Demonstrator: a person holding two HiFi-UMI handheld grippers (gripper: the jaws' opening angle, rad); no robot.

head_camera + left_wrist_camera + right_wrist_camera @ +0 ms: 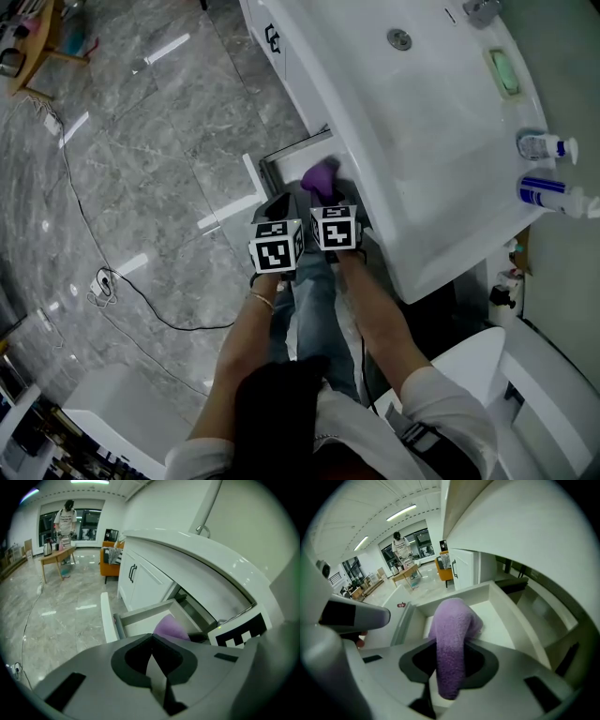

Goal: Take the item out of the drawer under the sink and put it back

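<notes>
Drawer [501, 616] under the sink [422, 122] stood pulled out, with its front panel [108, 620] clear of the cabinet, so there was open room above its floor. Right gripper [449, 677] was over the drawer, tilted down into it, jaws closed narrow on the purple cloth [452, 620]. The cloth was pinched low on its length. The rest rose out of the jaws and bent over toward the back of the drawer. Its free end looked to be at or just above the drawer floor; contact couldn't be settled from this angle. So the task's thing was in the right gripper, over the inside of the drawer, not lying loose in it. Pinching near one end made sense: the soft bulk sat ahead of the jaws while the gripper body was above the drawer walls.

Left gripper [152, 663] was just beside the right one, nearer the drawer's front panel, also pointed down at the drawer. Its jaws were together with nothing between them, and it touched nothing. My read: it sat close so it could push that panel shut later.

Judged step: putting the cloth back. The sink overhung the back of the drawer, which is why both grippers were angled steeply over its front part. Left to do: let go of the cloth, clear the drawer, close it.
</notes>
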